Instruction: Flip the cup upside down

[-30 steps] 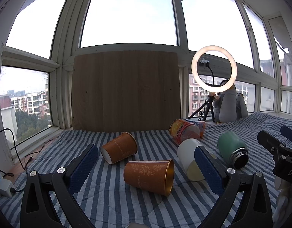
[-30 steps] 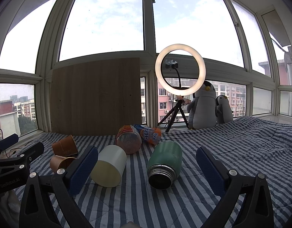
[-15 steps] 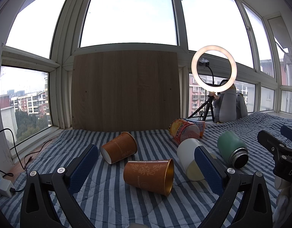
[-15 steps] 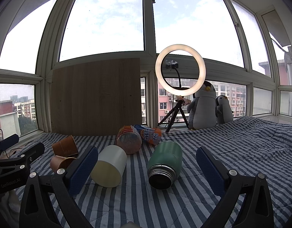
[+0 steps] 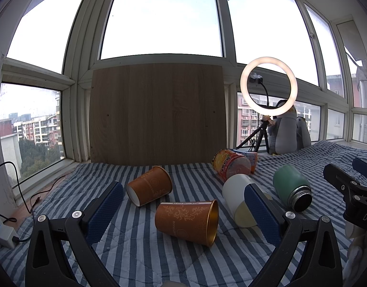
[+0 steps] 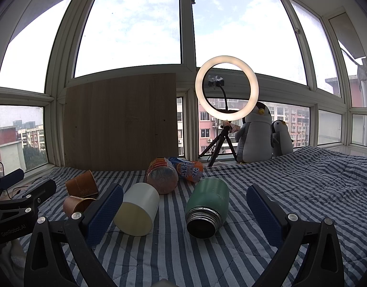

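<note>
Several cups lie on their sides on the striped blanket. A brown paper cup with a gold inside (image 5: 187,220) lies just ahead of my open, empty left gripper (image 5: 183,205). A second brown cup (image 5: 148,189) lies behind it. A cream cup (image 5: 236,197) (image 6: 138,209) and a green steel flask (image 5: 292,190) (image 6: 207,206) lie further right. My right gripper (image 6: 183,206) is open and empty, with the flask and cream cup just ahead of its fingers. Both brown cups (image 6: 81,186) show at the left of the right wrist view.
Two printed noodle cups (image 6: 161,179) lie behind on their sides. A wooden board (image 5: 157,114) leans on the window. A ring light on a tripod (image 6: 226,88) and two plush penguins (image 6: 255,136) stand at the back right. A power strip and cables (image 5: 1,234) lie at far left.
</note>
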Tool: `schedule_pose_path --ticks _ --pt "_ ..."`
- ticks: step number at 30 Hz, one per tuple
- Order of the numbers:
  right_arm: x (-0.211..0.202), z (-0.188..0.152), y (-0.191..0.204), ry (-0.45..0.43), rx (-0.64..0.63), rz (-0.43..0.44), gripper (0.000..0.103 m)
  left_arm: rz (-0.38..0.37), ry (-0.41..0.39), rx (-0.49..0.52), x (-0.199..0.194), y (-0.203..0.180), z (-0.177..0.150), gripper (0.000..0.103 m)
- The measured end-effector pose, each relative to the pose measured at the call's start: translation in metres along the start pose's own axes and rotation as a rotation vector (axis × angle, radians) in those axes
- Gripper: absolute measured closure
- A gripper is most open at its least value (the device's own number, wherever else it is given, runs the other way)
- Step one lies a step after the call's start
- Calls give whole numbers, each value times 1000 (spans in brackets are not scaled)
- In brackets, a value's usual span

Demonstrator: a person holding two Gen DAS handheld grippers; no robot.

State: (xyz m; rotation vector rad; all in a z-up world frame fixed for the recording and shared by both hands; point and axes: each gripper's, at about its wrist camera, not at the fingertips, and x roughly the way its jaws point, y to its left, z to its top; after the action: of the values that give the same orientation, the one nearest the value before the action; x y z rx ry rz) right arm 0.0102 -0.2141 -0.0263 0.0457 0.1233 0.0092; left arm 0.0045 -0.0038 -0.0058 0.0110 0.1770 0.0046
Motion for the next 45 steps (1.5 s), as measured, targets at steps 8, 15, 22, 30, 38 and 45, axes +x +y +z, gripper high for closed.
schedule_pose_path --ticks 8,15,22,30,38,45 --pt "0 0 0 1 0 0 1 0 1 0 0 0 0 0" --pt "0 0 -1 0 0 0 1 -1 2 -1 1 0 0 0" --pt "0 0 -2 1 1 0 1 -3 15 -12 8 -1 -6 0" --pt "0 1 -2 9 5 3 1 -6 47 -39 14 6 -6 0" --pt "4 1 -1 17 8 18 1 5 157 -101 35 23 -6 0" --pt "3 1 1 19 4 39 1 1 356 -160 76 44 -9 0"
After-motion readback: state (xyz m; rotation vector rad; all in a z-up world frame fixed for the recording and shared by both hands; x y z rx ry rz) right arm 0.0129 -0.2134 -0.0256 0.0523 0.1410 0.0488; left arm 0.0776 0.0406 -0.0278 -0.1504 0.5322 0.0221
